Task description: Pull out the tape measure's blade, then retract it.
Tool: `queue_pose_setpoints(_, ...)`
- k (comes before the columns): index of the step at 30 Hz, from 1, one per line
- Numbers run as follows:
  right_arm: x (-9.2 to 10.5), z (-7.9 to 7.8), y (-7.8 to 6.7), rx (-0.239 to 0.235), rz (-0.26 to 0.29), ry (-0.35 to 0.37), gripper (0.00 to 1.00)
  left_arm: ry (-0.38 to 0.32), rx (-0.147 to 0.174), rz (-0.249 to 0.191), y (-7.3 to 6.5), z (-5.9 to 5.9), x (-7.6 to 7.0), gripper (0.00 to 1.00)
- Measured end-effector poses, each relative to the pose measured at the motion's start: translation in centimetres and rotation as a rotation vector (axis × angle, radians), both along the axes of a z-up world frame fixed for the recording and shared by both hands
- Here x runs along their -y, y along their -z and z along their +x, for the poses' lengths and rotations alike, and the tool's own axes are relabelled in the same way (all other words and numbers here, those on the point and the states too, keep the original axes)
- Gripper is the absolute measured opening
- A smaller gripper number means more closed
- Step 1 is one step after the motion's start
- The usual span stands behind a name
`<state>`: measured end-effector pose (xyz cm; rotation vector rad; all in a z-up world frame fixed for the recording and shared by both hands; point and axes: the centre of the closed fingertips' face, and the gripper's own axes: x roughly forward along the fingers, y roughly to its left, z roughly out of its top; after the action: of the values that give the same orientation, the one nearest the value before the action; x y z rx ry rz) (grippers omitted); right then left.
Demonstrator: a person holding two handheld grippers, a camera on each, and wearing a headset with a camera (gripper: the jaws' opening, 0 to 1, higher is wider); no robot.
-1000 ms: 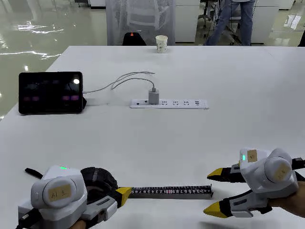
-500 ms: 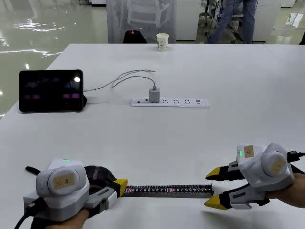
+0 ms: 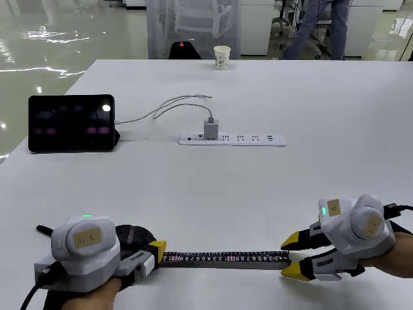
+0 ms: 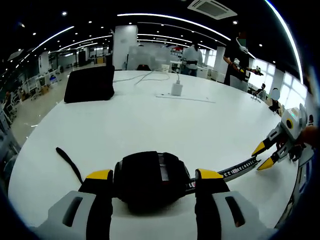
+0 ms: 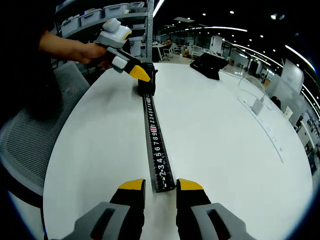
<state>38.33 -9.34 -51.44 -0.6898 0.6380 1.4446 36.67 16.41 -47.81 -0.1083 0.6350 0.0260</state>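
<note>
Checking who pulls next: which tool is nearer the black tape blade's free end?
Right. The right tool flanks the free end of the black numbered tape blade; the left tool grips the black round case at the other end.

Open-plan lab or office workspace. Large white table [image 3: 258, 181] with a tablet [image 3: 71, 123] on a stand, a power strip [image 3: 232, 139] with a charger [image 3: 210, 128] plugged in, and a paper cup [image 3: 221, 57] at the far edge. Mesh office chair [image 3: 193, 29] behind the table, glossy floor [image 3: 45, 45], a person standing [image 3: 316, 26] by more desks. Right gripper view: metal shelving with storage bins [image 5: 100, 15]. Left gripper view: dark ceiling with strip lights [image 4: 170, 19] and an air-con unit [image 4: 216, 8].
</note>
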Motion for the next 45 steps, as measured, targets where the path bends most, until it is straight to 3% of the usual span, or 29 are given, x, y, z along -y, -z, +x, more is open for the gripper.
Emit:
queue_pose_setpoints(20,0.2,0.2,0.3,0.035,0.002,-0.042,0.12,-0.022,-0.03,0.005,0.9,0.2,-0.2,0.61)
queue_pose_setpoints(45,0.3,0.3,0.4,0.024,-0.016,-0.033,0.09,-0.023,-0.061,0.028,1.1,0.1,-0.2,0.59)
